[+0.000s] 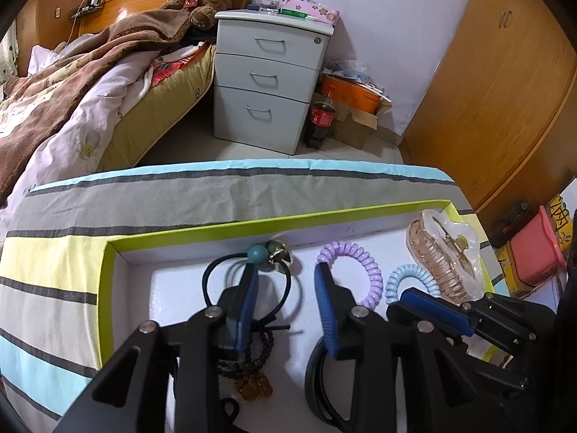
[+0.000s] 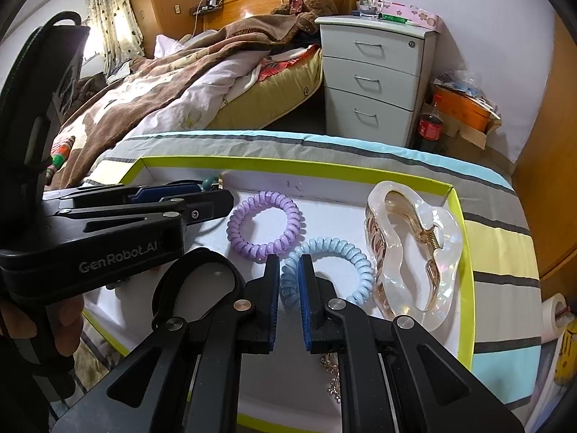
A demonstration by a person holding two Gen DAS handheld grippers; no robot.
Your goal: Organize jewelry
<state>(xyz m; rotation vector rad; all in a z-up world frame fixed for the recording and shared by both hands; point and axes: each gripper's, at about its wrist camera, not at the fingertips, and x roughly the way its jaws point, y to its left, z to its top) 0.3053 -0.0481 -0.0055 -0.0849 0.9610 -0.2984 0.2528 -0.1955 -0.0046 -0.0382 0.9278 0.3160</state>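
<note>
- Lime-green card forms the rim of the tray, white inside, resting on a striped cloth that covers the tabletop.
- Your right tongs straddle the near edge of the blue coil, a glossy spiral hair tie; the pads are close on either side of it, but you cannot tell whether they actually pinch it.
- Touching it on the far left is the purple coil, same springy plastic, lying flat as a ring.
- Just right of the blue coil lies the claw clip, pearly translucent shell with amber teeth and a brass spring.
- Your left tongs are released, jaws wide apart over the tray's left part, holding nothing.
- Their left finger crosses the black tie, a thin elastic loop carrying a teal bead and a small metallic charm at the far wall.
- Under that same finger sits a bracelet of dark round beads with amber pendants.
- The left wrist view alone shows the bracelet and the whole black tie.
- The right wrist view alone shows a silvery chain beneath the right tongs, and a black band curving beside the left tongs.
</note>
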